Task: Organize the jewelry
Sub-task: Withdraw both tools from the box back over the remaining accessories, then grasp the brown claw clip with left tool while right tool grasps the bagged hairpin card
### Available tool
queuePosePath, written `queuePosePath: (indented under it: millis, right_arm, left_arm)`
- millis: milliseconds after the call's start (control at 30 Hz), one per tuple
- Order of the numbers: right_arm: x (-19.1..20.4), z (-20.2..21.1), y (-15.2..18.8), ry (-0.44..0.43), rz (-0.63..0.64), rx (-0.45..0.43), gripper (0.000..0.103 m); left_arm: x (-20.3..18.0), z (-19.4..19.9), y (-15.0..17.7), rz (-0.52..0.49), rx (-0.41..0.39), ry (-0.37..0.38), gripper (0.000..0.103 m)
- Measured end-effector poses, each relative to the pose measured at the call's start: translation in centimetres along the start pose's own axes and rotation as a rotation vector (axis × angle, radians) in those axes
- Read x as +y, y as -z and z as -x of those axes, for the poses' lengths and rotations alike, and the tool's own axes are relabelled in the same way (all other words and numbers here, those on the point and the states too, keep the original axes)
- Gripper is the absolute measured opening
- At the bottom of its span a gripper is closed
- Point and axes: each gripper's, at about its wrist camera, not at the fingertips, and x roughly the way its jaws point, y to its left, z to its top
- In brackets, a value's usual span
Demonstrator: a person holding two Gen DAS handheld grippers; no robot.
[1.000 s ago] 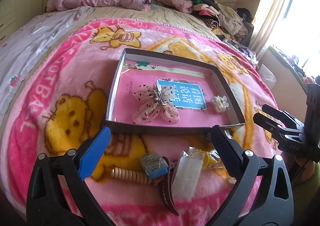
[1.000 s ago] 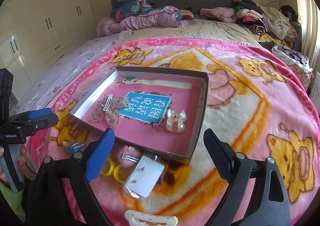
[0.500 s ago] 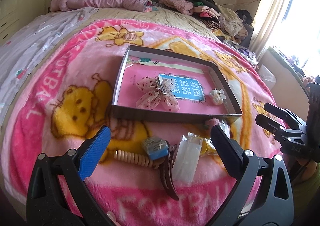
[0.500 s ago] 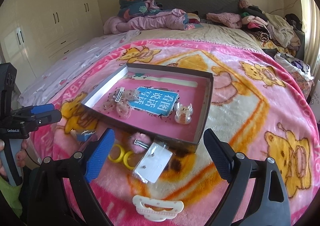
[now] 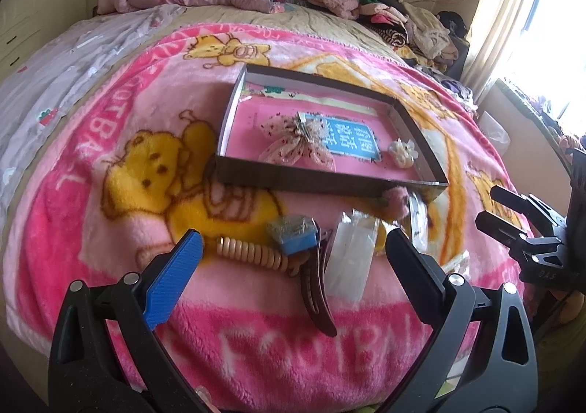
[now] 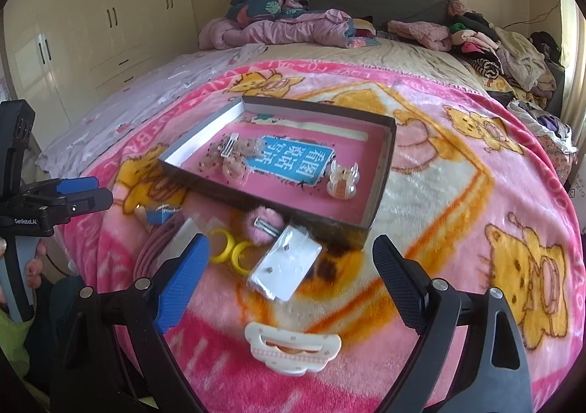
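Both grippers, left (image 5: 289,255) and right (image 6: 291,259), poised near bed's (image 6: 439,164) foot edge, fingers released and empty, over loose jewelry (image 6: 284,266) awaiting transfer into shallow box (image 6: 381,186) just beyond, toward bed's middle.

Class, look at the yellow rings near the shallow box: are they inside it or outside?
Outside. The yellow rings lie on the pink blanket in front of the box's near wall, beside a clear packet.

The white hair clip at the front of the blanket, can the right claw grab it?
Probably yes. The white hair clip lies alone on the blanket, right between the open right claw fingers, with nothing covering it.
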Motion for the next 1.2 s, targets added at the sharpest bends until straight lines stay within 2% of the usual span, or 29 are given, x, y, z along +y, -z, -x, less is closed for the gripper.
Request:
queuePosePath:
  millis: [633, 733, 933, 1000, 1200]
  right_arm:
    - [-0.5, -1.2, 3.3, -0.023, -0.016, 0.059, 0.088]
    - [-0.7, -1.8, 3.4, -0.029, -0.030, 0.067, 0.088]
    - [-0.8, -4.0, 3.3, -0.053, -0.065, 0.109, 0.088]
    - [-0.8, -4.6, 3.2, -0.057, -0.070, 0.116, 0.088]
    - [-0.6, -7.1, 2.6, -0.061, -0.099, 0.147, 0.087]
  left_arm:
    - [-1.1, -2.0, 3.7, -0.030, 0.068, -0.006, 0.091]
    - [-1.2, -2.6, 4.1, -0.032, 0.077, -0.009, 0.088]
    - [-1.4, -4.2, 4.7, -0.034, 0.108, 0.001, 0.065]
    - [-1.4, -4.6, 4.8, -0.031, 0.113, 0.004, 0.051]
    - [-1.0, -5.0, 4.9, -0.015, 0.124, 0.012, 0.030]
